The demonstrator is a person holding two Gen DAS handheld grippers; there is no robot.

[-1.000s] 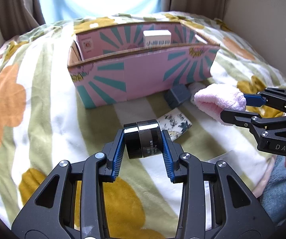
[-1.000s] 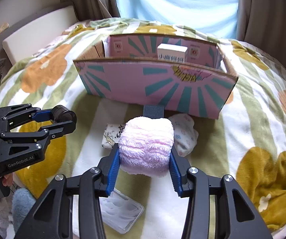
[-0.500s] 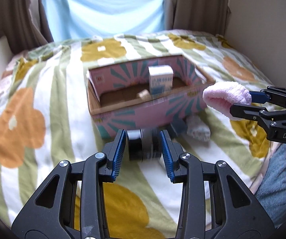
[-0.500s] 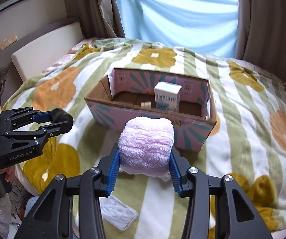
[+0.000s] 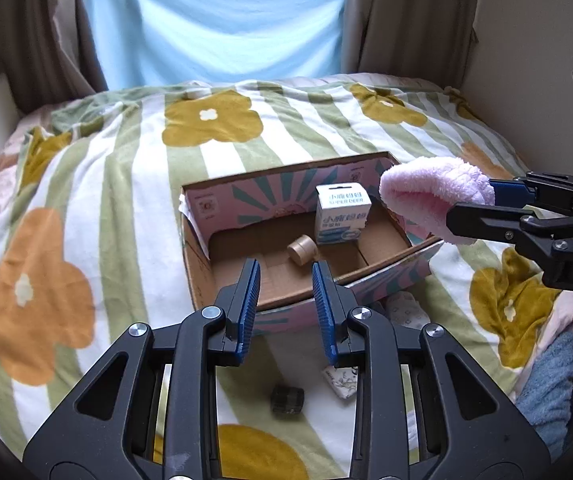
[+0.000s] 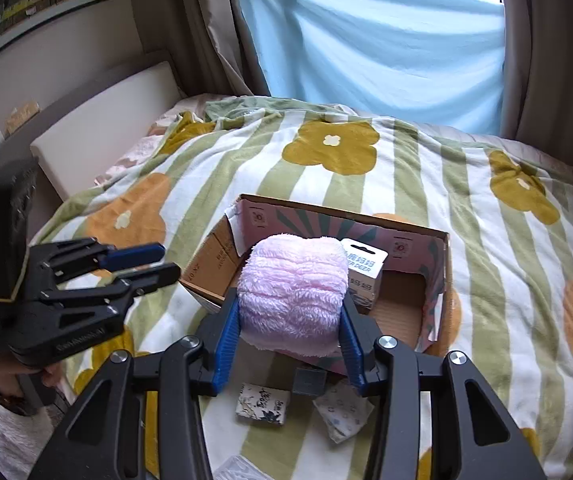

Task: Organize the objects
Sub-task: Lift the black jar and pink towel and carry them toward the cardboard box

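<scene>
A pink cardboard box (image 5: 386,280) lies open on the flowered blanket; it also shows in the right wrist view (image 6: 440,272). Inside stand a white carton (image 5: 342,214) and a small tan roll (image 5: 301,249). My left gripper (image 5: 285,280) is open and empty, raised above the box's near wall. A black cylinder (image 5: 287,400) lies on the blanket below it. My right gripper (image 6: 290,312) is shut on a fluffy pink cloth (image 6: 292,300) and holds it above the box's right end (image 5: 434,200).
A patterned packet (image 6: 262,402), a white pouch (image 6: 342,414) and a small dark block (image 6: 309,380) lie on the blanket in front of the box. A clear plastic piece (image 6: 238,468) lies nearer. A white ledge (image 6: 102,128) runs along the left.
Both grippers rose higher above the box. The black cylinder has left my left gripper and now lies on the blanket. The right gripper still holds the pink cloth.
</scene>
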